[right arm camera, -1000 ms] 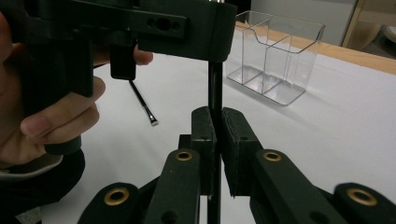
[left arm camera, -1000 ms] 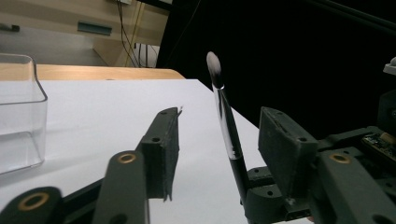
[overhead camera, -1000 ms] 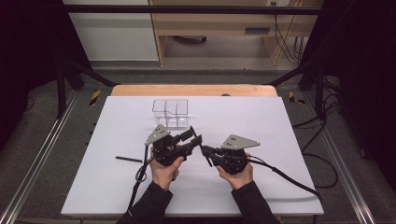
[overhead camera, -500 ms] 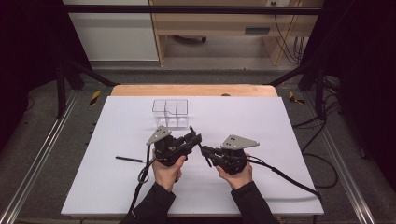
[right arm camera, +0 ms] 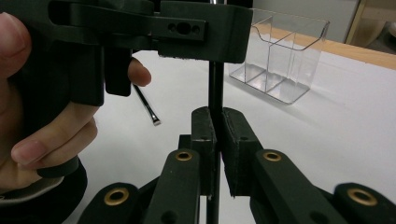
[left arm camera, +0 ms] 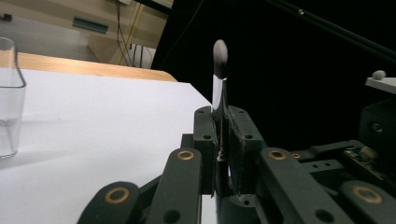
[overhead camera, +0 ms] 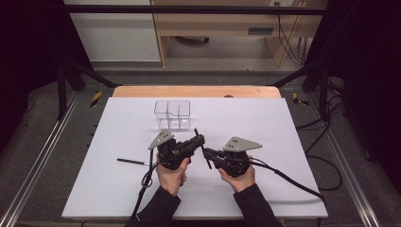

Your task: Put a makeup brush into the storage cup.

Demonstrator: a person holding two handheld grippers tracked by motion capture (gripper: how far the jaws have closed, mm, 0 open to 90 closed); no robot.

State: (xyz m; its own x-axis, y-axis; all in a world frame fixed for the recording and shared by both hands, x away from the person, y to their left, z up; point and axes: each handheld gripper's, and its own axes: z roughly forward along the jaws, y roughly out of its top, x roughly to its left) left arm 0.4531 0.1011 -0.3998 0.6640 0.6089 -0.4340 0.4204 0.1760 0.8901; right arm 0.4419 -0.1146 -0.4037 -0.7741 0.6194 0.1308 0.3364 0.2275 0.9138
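High view: a clear plastic organiser with several compartments stands on the white table, its compartments showing nothing inside. Just in front of it, the left gripper and right gripper meet over a thin make-up brush. Both pairs of jaws pinch it, the left having just closed on it. In the left gripper view the brush's grey tip stands up. A second black stick lies to the left.
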